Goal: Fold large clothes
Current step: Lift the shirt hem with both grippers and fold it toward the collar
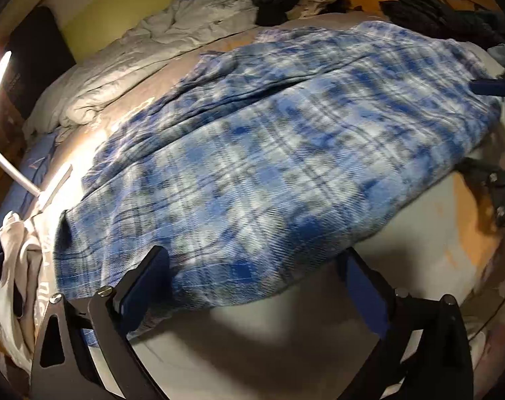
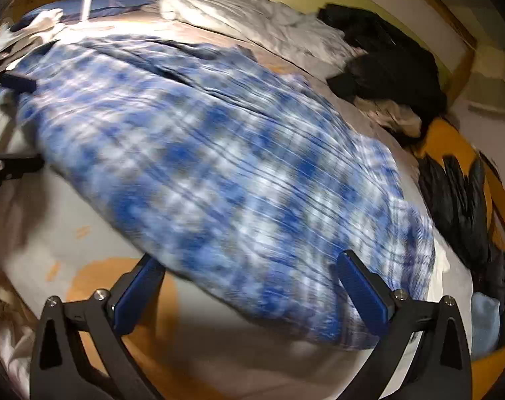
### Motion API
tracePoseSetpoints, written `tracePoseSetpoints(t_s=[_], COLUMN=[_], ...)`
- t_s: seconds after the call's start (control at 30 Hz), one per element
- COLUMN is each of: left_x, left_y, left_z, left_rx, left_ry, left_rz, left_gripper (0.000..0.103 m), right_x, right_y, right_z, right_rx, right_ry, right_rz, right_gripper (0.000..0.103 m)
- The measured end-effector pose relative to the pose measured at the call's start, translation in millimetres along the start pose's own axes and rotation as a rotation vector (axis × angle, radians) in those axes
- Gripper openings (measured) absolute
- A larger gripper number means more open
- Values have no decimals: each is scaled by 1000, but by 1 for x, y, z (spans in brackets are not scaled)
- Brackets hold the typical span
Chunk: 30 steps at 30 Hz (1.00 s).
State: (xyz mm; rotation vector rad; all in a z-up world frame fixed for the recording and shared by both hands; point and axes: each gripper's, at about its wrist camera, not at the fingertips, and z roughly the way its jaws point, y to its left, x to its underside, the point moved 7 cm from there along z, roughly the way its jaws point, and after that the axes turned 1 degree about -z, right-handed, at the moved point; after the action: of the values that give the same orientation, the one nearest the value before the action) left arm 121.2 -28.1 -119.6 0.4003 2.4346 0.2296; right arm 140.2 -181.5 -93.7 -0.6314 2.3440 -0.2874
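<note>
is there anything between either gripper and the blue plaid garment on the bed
Nothing visible. The left gripper and the right gripper both stand open at the near edge of the blue plaid garment, with only bare bed cover below. The black clothes lie beyond the garment.

Open left tool (image 1: 255,266) over plaid garment (image 1: 269,153).

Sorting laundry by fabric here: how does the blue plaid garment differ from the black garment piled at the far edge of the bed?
The blue plaid garment is spread out across the bed; the black garment sits in a heap. The plaid is checked in blue, white and grey; the black one is one dark colour. The plaid lies right at both open grippers; the black one lies farther off. Both rest on the bed.
</note>
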Motion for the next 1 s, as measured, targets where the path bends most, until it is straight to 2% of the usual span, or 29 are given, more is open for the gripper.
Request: tracePoseSetpoints(t_s=[0.13,0.23,0.4,0.47,0.6,0.73,0.77,0.8,0.83,0.87,0.9,0.93,0.97,1.0], left_x=[-3,0,5,6,8,10,11,9,8,6,4,2,1,-1], left_y=[18,36,68,78,98,110,109,108,107,105,102,100,100,100], left_z=[3,5,8,7,4,4,2,0,-2,-3,-4,-4,-4,-6], left_rx=[-114,-144,-162,-175,-265,-217,-211,-200,-183,-159,-144,-143,-145,-151], left_ry=[-2,19,51,52,35,30,21,10,-2,-14,-16,-15,-18,-28], left_rz=[-31,-94,-237,-279,-316,-380,-383,-379,-376,-371,-363,-355,-348,-350], left_gripper=[103,103,103,103,103,100,89,72,62,47,37,33,24,13], right_x=[3,5,10,11,11,11,10,10,12,12,13,13,13,11], right_y=[-16,-27,-63,-76,-90,-93,-92,-90,-88,-87,-84,-82,-83,-82], right_z=[5,7,10,8,3,2,1,2,1,2,4,6,7,5], right_rx=[16,42,158,174,157,145,142,134,125,109,91,56,34,9], right_ry=[32,48,75,72,55,47,44,43,45,54,65,72,69,54], right_rz=[65,103,233,291,370,385,380,378,377,377,379,390,398,409], right_gripper=[103,103,103,103,103,100,93,80,72,54,42,37,24,16])
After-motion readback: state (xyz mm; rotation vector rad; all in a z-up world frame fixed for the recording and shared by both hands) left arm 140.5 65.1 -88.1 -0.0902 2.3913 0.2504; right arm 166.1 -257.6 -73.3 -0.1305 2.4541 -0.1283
